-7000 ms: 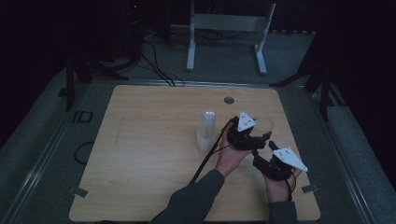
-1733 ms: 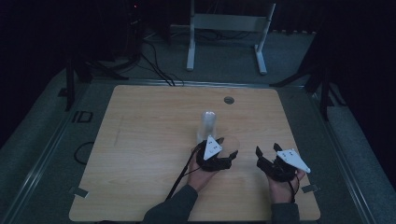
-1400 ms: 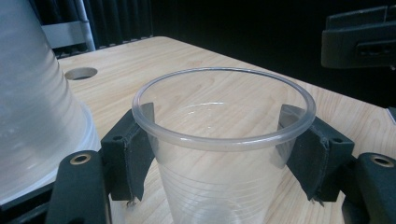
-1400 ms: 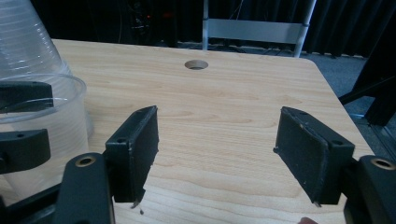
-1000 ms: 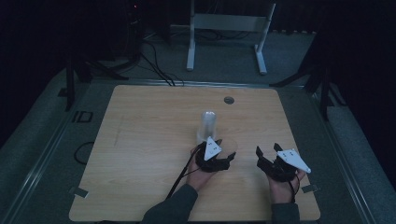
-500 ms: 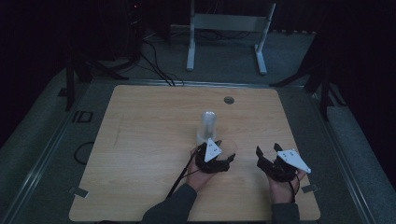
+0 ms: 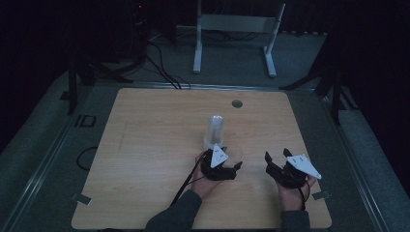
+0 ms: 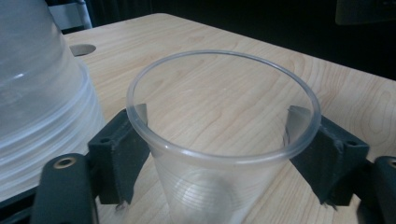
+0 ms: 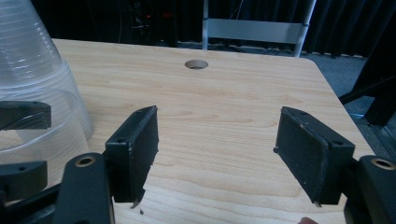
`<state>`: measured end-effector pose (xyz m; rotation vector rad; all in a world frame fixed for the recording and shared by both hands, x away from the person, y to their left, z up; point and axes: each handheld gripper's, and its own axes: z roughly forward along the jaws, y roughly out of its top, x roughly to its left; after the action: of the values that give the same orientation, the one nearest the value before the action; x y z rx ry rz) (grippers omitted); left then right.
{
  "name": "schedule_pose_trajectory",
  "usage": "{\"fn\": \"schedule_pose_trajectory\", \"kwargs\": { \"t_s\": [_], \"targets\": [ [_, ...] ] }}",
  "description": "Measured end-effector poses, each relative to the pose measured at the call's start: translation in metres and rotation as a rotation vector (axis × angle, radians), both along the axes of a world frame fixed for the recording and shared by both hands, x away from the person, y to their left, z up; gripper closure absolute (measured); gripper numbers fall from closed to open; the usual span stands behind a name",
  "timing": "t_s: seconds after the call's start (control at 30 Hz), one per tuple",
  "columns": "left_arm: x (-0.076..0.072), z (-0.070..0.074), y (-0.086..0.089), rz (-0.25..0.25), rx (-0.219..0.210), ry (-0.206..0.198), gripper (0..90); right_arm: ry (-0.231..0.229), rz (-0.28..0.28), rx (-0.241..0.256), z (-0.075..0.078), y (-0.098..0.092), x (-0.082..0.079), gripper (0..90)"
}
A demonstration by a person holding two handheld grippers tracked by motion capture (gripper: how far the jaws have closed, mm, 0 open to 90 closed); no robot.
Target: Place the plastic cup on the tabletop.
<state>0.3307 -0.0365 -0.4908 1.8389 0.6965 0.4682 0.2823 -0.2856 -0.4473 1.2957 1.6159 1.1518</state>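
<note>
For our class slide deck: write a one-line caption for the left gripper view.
Left tongs clasp an upright clear cup beside a stack of cups.

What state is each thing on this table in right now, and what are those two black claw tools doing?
Single clear cup: upright, mouth up, empty, held between the left tool's jaws.
Cup stack: upside down on the table, apart from both tools.
Left gripper: jaws closed against the single cup's sides.
Right gripper: jaws wide open, holding nothing.
Table: bare wood.

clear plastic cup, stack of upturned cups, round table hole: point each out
clear plastic cup [image 8: 224,154], left gripper view, front rim
stack of upturned clear cups [image 7: 215,126], high view, upper side
round table hole [image 9: 196,64], right gripper view, centre
</note>
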Motion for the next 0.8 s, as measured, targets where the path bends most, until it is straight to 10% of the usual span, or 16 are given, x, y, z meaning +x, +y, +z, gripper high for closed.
{"fn": "schedule_pose_trajectory", "kwargs": {
  "t_s": [0.8],
  "targets": [
    [-0.010,-0.004,0.017,0.023,0.032,0.029,14.8,0.001,0.001,-0.002,-0.001,0.000,0.000,29.5]
  ]
}}
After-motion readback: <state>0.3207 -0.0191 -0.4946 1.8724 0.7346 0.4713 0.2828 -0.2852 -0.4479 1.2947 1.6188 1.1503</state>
